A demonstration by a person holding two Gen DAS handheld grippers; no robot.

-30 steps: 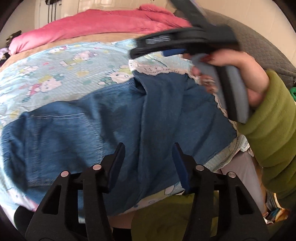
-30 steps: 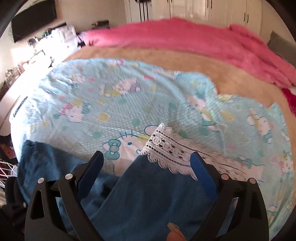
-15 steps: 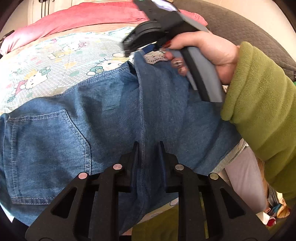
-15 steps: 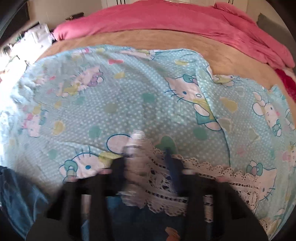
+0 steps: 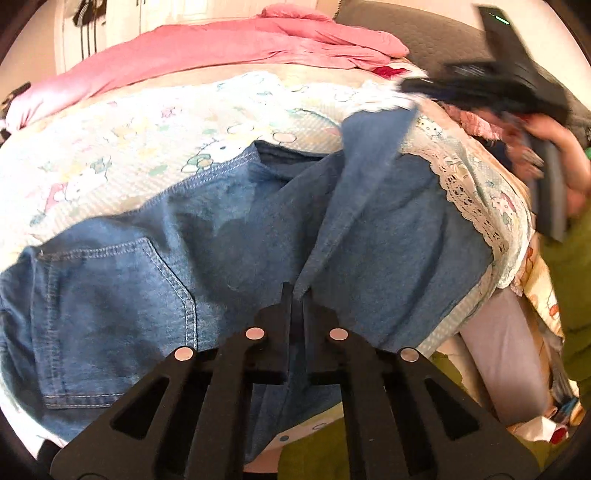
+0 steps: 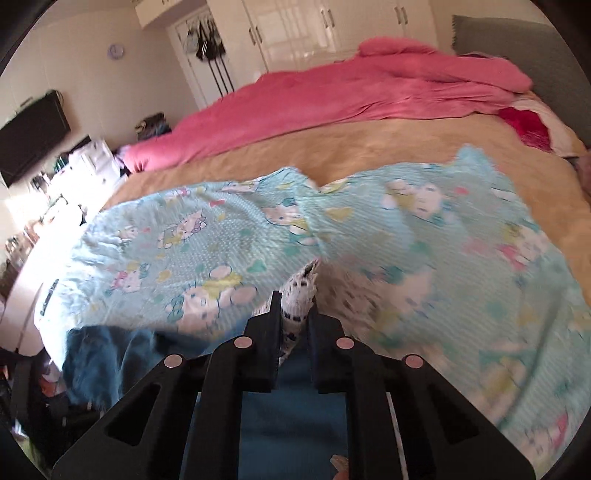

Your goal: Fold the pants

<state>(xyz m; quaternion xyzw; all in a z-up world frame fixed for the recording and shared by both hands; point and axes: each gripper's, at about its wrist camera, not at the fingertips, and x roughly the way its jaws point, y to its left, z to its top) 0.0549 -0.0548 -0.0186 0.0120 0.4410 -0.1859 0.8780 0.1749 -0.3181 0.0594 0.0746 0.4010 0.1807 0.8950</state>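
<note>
Blue denim pants point(image 5: 258, 236) lie on a light blue cartoon-print sheet point(image 5: 147, 155) at the near edge of the bed, back pocket at the left. My left gripper point(image 5: 297, 295) is shut on a fold of the denim near the bed's edge. My right gripper point(image 6: 295, 306) is shut on white lace trim point(image 6: 301, 291) with blue denim point(image 6: 291, 406) under it, lifted above the sheet point(image 6: 258, 236). It shows blurred in the left wrist view point(image 5: 413, 86) at the upper right, holding up a corner of the pants.
A pink duvet point(image 6: 332, 96) lies across the far side of the tan bedspread point(image 6: 369, 144). A grey headboard point(image 5: 406, 33) stands at the right. Wardrobes point(image 6: 295, 29) and cluttered shelves point(image 6: 85, 158) line the room's far and left sides.
Both grippers closed from open. The left shut on the denim fold; the right shut on the lace and denim corner and lifted it up and to the right.
</note>
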